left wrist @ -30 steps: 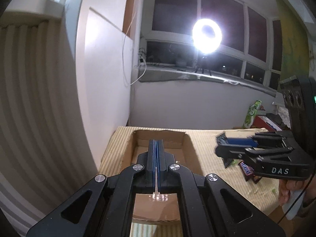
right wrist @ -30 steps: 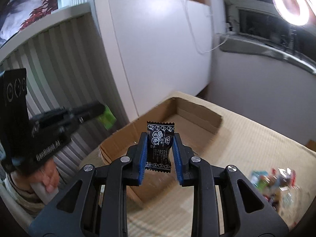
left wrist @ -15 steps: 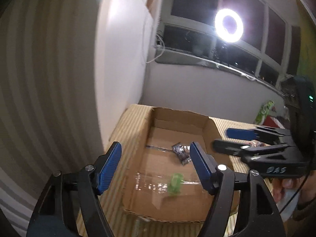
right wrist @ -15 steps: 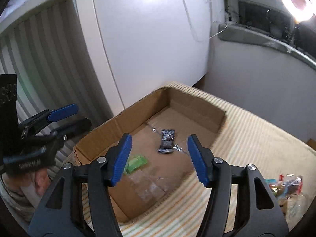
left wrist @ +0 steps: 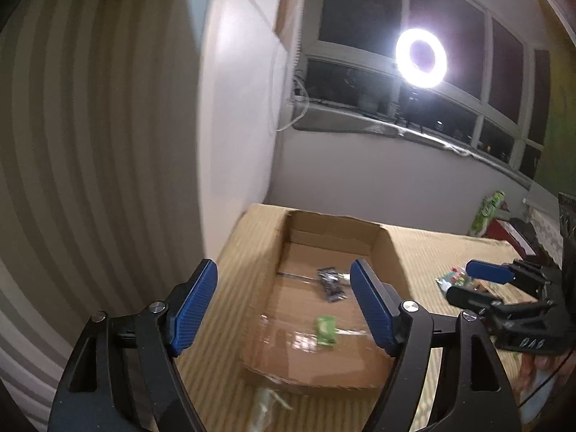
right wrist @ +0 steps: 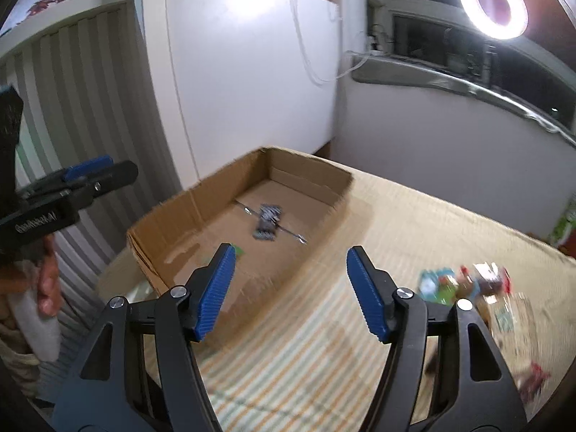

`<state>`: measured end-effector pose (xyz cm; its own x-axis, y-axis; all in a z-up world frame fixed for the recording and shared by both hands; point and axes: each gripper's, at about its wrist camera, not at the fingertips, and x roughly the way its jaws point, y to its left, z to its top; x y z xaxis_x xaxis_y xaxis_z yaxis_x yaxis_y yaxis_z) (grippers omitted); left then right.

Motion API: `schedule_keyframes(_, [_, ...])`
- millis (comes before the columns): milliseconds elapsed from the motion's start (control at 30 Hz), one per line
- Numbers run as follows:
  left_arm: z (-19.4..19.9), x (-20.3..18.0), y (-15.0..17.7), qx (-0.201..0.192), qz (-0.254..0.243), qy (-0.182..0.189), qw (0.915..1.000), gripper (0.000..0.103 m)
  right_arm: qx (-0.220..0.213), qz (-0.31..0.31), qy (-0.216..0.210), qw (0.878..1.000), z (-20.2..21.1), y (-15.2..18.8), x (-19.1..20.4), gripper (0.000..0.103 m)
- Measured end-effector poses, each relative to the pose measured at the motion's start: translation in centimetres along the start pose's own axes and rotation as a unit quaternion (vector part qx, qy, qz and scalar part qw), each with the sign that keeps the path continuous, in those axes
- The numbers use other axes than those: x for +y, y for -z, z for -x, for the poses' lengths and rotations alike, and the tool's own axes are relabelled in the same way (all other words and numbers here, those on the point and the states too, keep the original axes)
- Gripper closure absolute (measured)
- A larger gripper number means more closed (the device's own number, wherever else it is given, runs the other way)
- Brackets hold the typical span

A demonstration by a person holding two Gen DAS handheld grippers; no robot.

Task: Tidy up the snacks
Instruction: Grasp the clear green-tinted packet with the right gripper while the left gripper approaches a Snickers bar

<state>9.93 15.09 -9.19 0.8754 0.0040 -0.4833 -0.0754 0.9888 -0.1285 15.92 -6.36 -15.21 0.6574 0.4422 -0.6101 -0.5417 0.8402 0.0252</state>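
A striped wall (left wrist: 90, 144) and a white panel (left wrist: 237, 108) fill the left of the left wrist view. Below them the left gripper (left wrist: 284, 302) hangs over a striped cloth (left wrist: 450, 248) with its blue pads (left wrist: 194, 302) wide apart and the jaws opening, nothing between them. Just ahead lies an open box (left wrist: 387, 248), low-walled and brown. On its floor a dark packet (left wrist: 333, 282) rests near the middle, framed between the pads but well beyond them. A green packet (left wrist: 325, 329) lies nearer the camera, close to the right pad and below it in the frame. Both sit flat inside the box, apart from each other and untouched. To the right, over the cloth outside the box, the right gripper (left wrist: 468, 282) comes in from the frame edge, pads apart, with a pile of snacks (left wrist: 453, 279) partly hidden behind it. A ring light (left wrist: 421, 58) glares against a dark window (left wrist: 360, 7) above.

In the right wrist view the left gripper (right wrist: 100, 169) stands at far left, a hand (right wrist: 46, 284) on its white handle. The box (right wrist: 169, 216) sits left of centre, the dark packet (right wrist: 268, 223) on its floor and a sliver of the green packet (right wrist: 237, 250) showing beside the left pad. The right gripper (right wrist: 289, 289) is over the cloth (right wrist: 414, 223) just outside the box's near wall, jaws opening and empty. At right the snacks (right wrist: 471, 284) lie blurred on the cloth.
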Motion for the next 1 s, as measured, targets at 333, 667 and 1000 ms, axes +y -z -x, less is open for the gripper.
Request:
schedule_keyframes(333, [0.1, -8.3, 2.5, 0.035, -0.062, 0.065, 0.9953, 0.027, 0.019, -0.055, 0.059, 0.997, 5.1, 8.0, -5.1, 0.036])
schedule_keyframes(667, [-0.6, -16.8, 5.0, 0.068, -0.119, 0.129, 0.9821, 0.027, 0.023, -0.087, 0.123, 0.988, 10.8, 13.9, -11.4, 0.036])
schedule_keyframes(1000, [-2.9, -24.5, 8.7, 0.120, -0.166, 0.180, 0.9622, 0.027, 0.045, -0.128, 0.137, 0.981, 11.7, 18.0, -15.9, 0.036])
